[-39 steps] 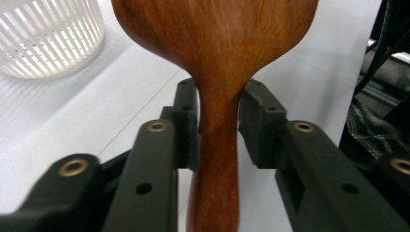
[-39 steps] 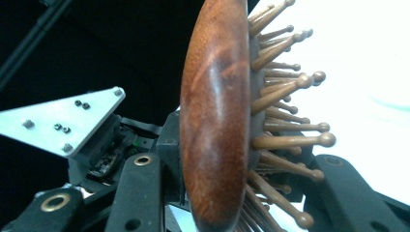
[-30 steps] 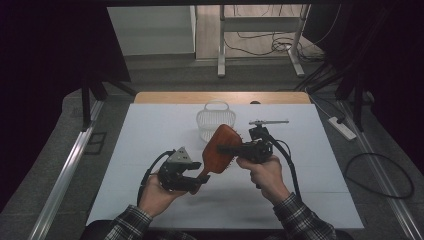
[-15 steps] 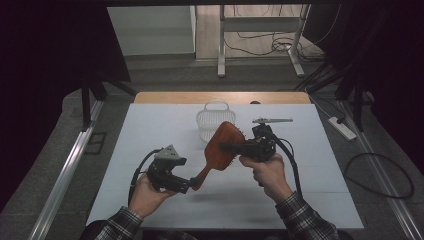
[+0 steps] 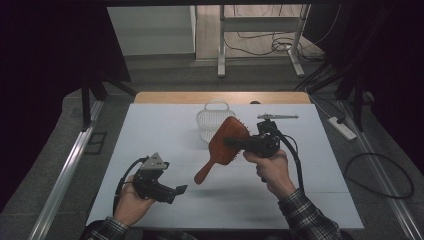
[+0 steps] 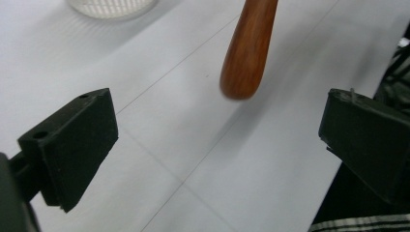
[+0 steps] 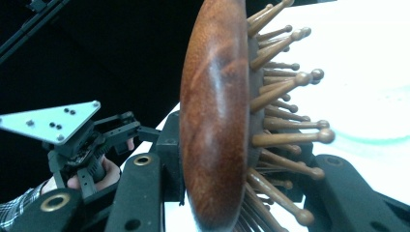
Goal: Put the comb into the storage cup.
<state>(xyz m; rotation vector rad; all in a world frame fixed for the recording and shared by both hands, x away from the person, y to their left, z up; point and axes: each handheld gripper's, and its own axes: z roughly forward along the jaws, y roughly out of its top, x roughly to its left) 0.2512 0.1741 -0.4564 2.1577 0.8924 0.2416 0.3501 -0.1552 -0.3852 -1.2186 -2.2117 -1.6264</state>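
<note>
A brown wooden hairbrush [image 5: 224, 147] hangs above the white table [image 5: 150, 130], its head up and its handle slanting down to the left. My right gripper [image 5: 236, 143] is shut on the head; in the right gripper view the jaws of the right gripper [image 7: 232, 193] clamp the hairbrush [image 7: 212, 121] between its smooth back and its wooden pins. My left gripper [image 5: 179, 190] is low at the front left. Its jaws have just been opening and stand wide with nothing between them. In the left gripper view the left gripper [image 6: 217, 140] faces the handle [image 6: 246, 53], which floats ahead and apart.
A small white mesh basket [image 5: 212, 120] stands at the back middle of the table, behind the brush, and its rim, the basket [image 6: 111, 6], shows at the top of the left gripper view. A thin metal tool [image 5: 277, 116] lies at the back right. A power strip [image 5: 341, 127] lies on the floor.
My left gripper has let go of the brush handle, opened wide and drawn back to the left and toward the person. The right gripper keeps the brush in about the same place.
</note>
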